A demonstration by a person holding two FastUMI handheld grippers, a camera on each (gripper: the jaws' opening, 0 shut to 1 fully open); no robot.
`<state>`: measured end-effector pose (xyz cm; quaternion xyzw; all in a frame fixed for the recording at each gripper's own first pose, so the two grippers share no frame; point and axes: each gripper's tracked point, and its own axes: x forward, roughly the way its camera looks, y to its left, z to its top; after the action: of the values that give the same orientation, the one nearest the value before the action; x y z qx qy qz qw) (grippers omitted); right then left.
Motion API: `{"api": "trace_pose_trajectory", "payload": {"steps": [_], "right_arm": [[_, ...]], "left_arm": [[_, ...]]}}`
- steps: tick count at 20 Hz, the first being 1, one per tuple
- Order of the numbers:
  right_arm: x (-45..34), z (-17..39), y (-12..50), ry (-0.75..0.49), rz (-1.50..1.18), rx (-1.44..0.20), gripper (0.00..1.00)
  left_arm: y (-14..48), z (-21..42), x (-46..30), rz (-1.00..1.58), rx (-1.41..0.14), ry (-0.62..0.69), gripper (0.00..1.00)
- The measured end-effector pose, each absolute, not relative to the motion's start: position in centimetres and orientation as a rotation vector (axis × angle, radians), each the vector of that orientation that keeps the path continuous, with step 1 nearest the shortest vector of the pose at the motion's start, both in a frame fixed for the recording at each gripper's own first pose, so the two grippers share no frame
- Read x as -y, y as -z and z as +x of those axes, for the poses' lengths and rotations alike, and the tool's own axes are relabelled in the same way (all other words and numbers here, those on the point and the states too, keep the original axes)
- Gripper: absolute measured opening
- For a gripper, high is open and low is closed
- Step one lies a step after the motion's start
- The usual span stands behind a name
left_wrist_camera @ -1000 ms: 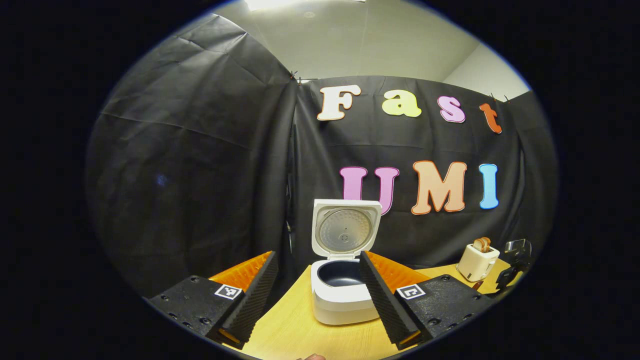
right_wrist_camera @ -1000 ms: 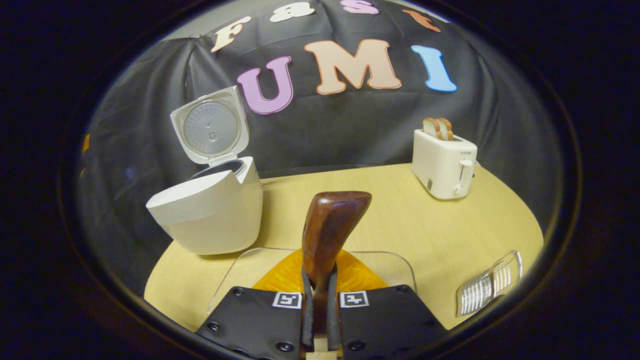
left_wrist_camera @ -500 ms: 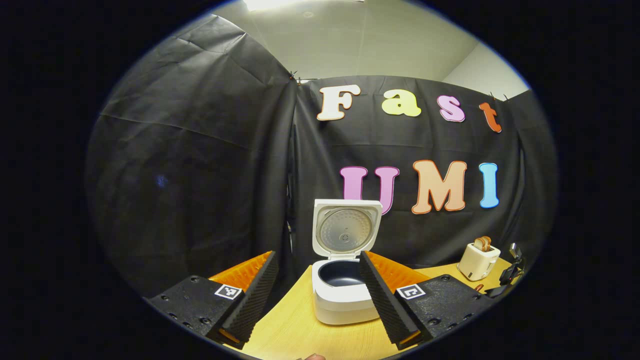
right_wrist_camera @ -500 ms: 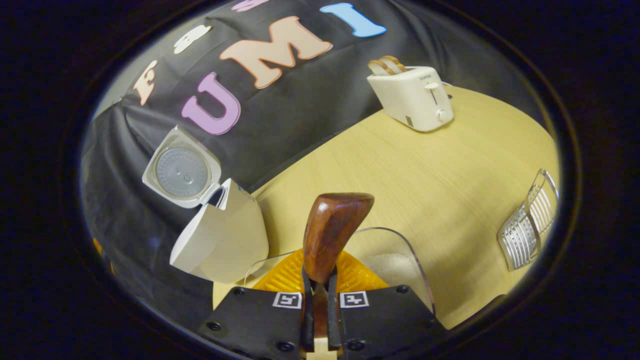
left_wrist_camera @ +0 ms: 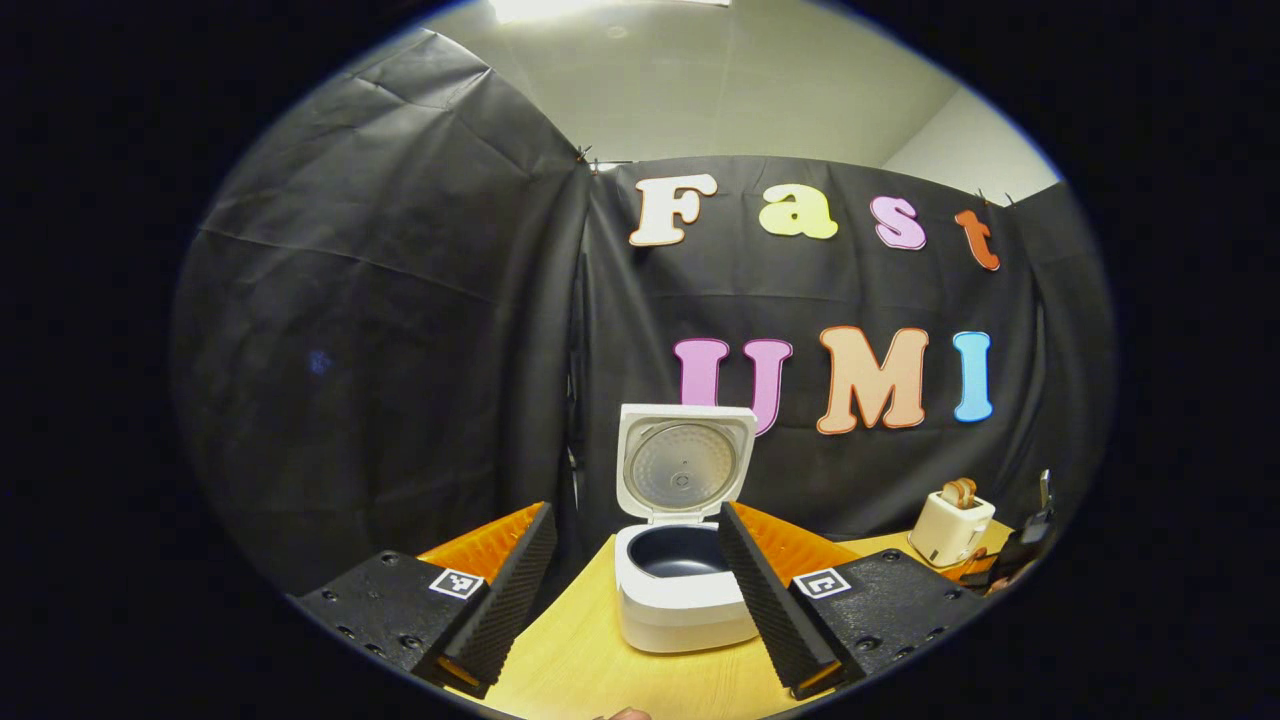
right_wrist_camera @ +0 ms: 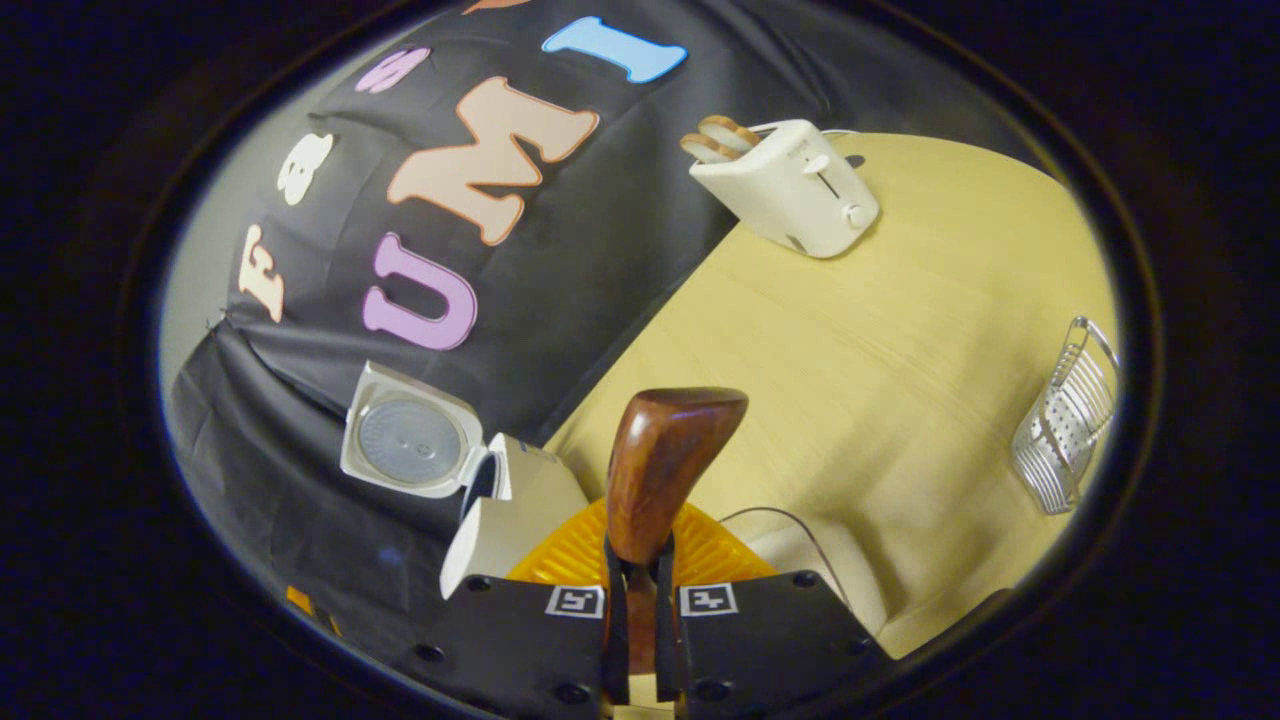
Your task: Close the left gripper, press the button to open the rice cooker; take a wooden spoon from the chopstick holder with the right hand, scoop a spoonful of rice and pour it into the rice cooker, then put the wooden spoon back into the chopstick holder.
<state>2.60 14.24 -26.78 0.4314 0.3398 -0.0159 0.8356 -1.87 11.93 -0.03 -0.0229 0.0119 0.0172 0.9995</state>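
Now | rice cooker (left_wrist_camera: 680, 600) lid up, pot empty | left claw (left_wrist_camera: 640, 590) wide | right claw (right_wrist_camera: 640, 640) grips wooden spoon (right_wrist_camera: 665, 470)

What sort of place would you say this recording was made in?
Probably a mock kitchen counter in a recording booth: an open rice cooker and a toaster stand on a wooden table backed by black cloth.

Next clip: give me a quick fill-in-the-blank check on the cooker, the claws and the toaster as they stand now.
1. The rice cooker's lid stands ____.
2. The right claw is shut on a wooden ____.
3. The left claw's fingers are ____, holding nothing.
4. The toaster holds two slices of ____.

Missing words: open; spoon; apart; bread
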Motion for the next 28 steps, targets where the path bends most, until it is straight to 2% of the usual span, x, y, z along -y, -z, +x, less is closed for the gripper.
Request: {"api": "trace_pose_trajectory", "payload": {"steps": [7,9,16,20,23,26,27,28], "right_arm": [[-16.2,6.1,21.4,-0.036,1.014,-0.669,0.15],[-17.0,7.3,19.9,-0.06,1.008,-0.644,0.12],[-22.3,11.4,14.5,-0.163,0.976,-0.581,0.11],[-27.0,13.8,13.0,-0.222,0.956,-0.576,0.13],[-30.4,15.4,12.7,-0.253,0.944,-0.574,0.12],[-33.6,17.0,12.4,-0.277,0.914,-0.562,0.15],[-34.8,17.8,12.4,-0.286,0.894,-0.553,0.15],[-35.9,18.5,12.5,-0.29,0.877,-0.549,0.12]], "left_arm": [[0.5,-1.8,-11.5,-0.059,-0.035,-0.021,0.96],[0.6,-2.1,-11.8,-0.068,-0.041,-0.022,0.95],[1.1,-2.6,-13.3,-0.085,-0.053,-0.048,0.95],[2.0,-3.4,-15.0,-0.097,-0.073,-0.084,0.96],[2.7,-4.2,-16.2,-0.097,-0.093,-0.11,0.96],[3.1,-5.3,-17.4,-0.102,-0.101,-0.137,0.95],[3.2,-5.7,-17.9,-0.102,-0.104,-0.148,0.92],[3.5,-6.0,-18.5,-0.098,-0.109,-0.16,0.95]]}}
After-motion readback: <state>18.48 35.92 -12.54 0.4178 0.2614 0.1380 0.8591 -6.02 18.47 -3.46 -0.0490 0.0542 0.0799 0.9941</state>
